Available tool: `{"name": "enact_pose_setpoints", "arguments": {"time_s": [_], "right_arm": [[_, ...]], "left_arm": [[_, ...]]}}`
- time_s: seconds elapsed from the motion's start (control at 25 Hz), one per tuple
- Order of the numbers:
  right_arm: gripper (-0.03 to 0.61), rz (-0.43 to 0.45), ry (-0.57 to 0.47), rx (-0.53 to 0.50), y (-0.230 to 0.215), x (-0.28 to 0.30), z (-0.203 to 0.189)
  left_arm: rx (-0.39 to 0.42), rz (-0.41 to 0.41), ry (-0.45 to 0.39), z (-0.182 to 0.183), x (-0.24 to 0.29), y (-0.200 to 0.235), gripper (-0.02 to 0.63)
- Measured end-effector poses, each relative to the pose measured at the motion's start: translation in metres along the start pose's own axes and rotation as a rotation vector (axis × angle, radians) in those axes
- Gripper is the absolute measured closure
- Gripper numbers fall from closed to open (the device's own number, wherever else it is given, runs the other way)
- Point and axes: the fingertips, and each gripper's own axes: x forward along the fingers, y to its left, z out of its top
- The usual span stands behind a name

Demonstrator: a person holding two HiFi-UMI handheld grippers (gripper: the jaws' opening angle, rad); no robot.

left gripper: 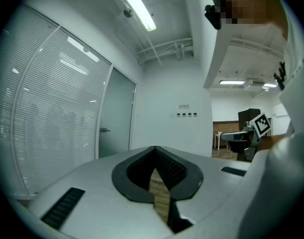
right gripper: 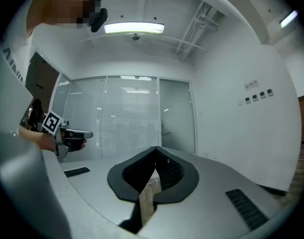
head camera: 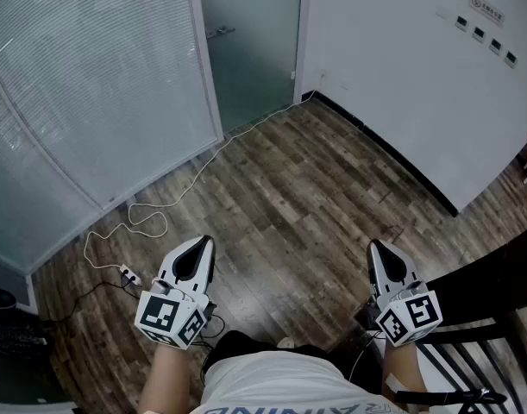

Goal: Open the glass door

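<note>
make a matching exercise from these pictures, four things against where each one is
Things
1. frosted glass door with metal handle
2. thin white cable
3. black slatted chair
4. row of small dark switches

Places
A. on the white wall
B. beside the right claw
C. trailing across the brown wooden floor
D. next to the white slatted blinds

Pairs: 1-D, 2-C, 3-B, 4-A

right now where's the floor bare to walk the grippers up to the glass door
Bare wood floor runs from between the left gripper and right gripper towards the glass door, bordered by the white wall on the right. The left is cluttered: a white cable loops along the frosted partition. A dark chair fills the lower right.
</note>
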Motion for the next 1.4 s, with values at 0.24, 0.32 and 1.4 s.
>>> {"name": "enact_pose_setpoints", "arguments": {"time_s": [0.24,0.32,1.4], "right_arm": [[0.577,-0.001,0.025,0.023,-0.032,0.017,-0.014],[0.578,-0.004,0.027,0.016,-0.042,0.026,-0.014],[0.577,0.001,0.044,-0.029,-0.096,0.354,0.005]], "left_arm": [[-0.017,0.003,0.008,-0.006,0.036,-0.004,0.614],[-0.018,-0.005,0.0,-0.005,0.053,-0.002,0.614],[-0.036,0.0,-0.005,0.022,0.29,0.233,0.614]]}}
